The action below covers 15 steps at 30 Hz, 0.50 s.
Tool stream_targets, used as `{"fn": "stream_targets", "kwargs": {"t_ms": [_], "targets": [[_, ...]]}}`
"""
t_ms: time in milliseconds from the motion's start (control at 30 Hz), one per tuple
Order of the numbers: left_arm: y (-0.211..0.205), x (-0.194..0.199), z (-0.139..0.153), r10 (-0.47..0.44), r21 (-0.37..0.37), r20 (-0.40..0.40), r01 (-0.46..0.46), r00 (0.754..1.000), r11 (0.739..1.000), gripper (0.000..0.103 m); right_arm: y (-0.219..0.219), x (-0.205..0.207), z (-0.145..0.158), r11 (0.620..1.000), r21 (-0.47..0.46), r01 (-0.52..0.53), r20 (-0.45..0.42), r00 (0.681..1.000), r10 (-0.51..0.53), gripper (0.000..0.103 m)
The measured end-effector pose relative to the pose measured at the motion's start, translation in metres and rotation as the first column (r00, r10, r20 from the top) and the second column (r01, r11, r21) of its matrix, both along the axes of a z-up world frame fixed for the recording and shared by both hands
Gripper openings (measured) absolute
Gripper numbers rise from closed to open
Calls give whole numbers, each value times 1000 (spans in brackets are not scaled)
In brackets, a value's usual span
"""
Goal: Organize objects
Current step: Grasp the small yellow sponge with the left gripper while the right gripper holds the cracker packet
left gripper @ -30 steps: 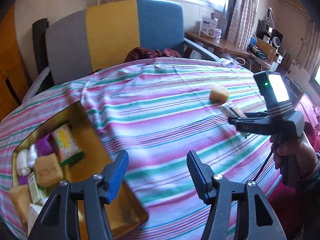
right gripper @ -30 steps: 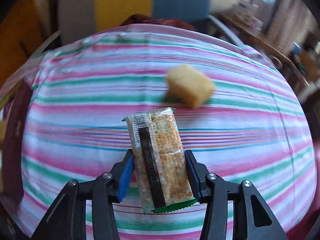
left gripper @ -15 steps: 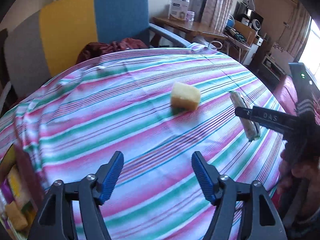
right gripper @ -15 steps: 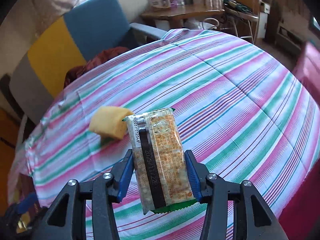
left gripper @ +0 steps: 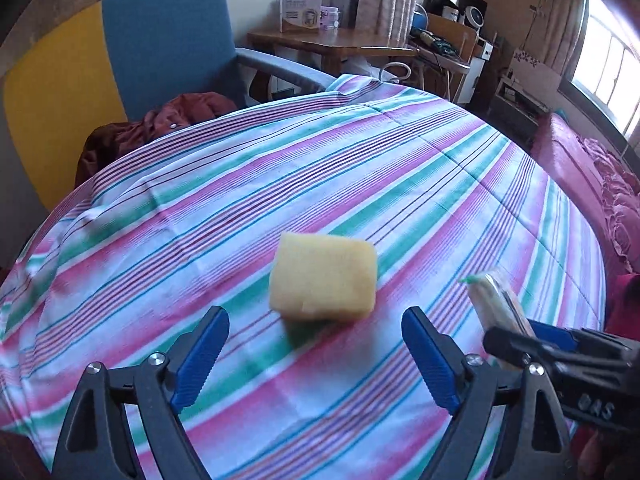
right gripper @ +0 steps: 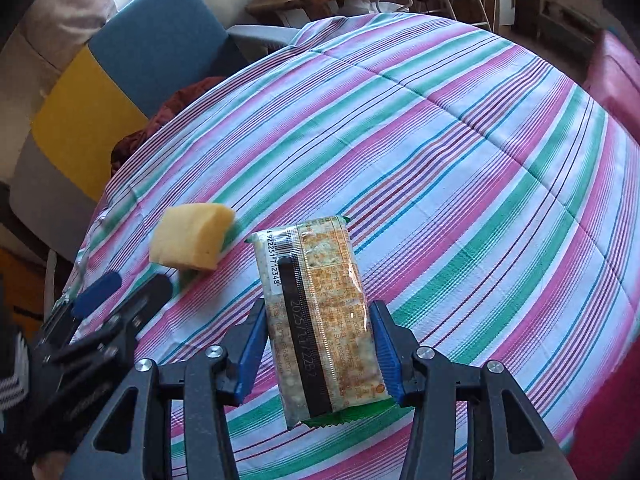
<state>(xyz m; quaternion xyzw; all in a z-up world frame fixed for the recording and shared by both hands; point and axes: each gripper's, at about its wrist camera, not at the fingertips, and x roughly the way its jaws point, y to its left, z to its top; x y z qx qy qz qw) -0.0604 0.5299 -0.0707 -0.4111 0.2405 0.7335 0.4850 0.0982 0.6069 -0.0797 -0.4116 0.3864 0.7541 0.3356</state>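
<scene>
A yellow spongy block [left gripper: 323, 276] lies on the striped tablecloth [left gripper: 420, 184]. My left gripper [left gripper: 315, 334] hangs just short of it. Its jaws are opening wide, with nothing between the blue pads [left gripper: 202, 354]. My right gripper [right gripper: 318, 332] is shut on a cracker packet [right gripper: 320, 308], held above the cloth with its barcode side up. In the right wrist view the block [right gripper: 190, 238] sits left of the packet, and the left gripper [right gripper: 128, 292] reaches in from the lower left. The left wrist view shows the right gripper [left gripper: 524, 332] and the packet [left gripper: 494, 300] at the right edge.
Behind the round table stands a blue, yellow and grey chair [left gripper: 160, 40] with a dark red garment [left gripper: 160, 124] on its seat. A wooden desk [left gripper: 340, 42] with boxes is further back. A red sofa [left gripper: 592, 184] borders the table on the right.
My left gripper swung right, away from the gold box of items, up to the yellow block, and its jaws widened. The right gripper rolled and shifted with the packet still held.
</scene>
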Motion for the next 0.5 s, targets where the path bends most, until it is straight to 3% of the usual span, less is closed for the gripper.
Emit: {"fn": "stream_targets", "kwargs": {"t_ms": [167,233,300,333,500], "targets": [[26,-2,-13,-36,-28,-43,35,998,999,100,6,-4,-9,1000,-30,2,12,1000,-1,51],[37,-5,-23,-37,-59,-58,34,998,998,98,6,-6,-12,999,-34,-4,20,1000,5,51],[40,-8,-31,-37,-76,-48,33,998,997,68,5,-10,-14,999,-31,-12,29,999,13,51],[38,-10,-31,-43,-58,1,43,999,997,62,5,-12,-15,999,-29,-16,35,999,17,51],[-5,-10,-20,47,15,21,-47,999,999,60,1,-23,-19,998,-30,-59,41,997,60,51]]}}
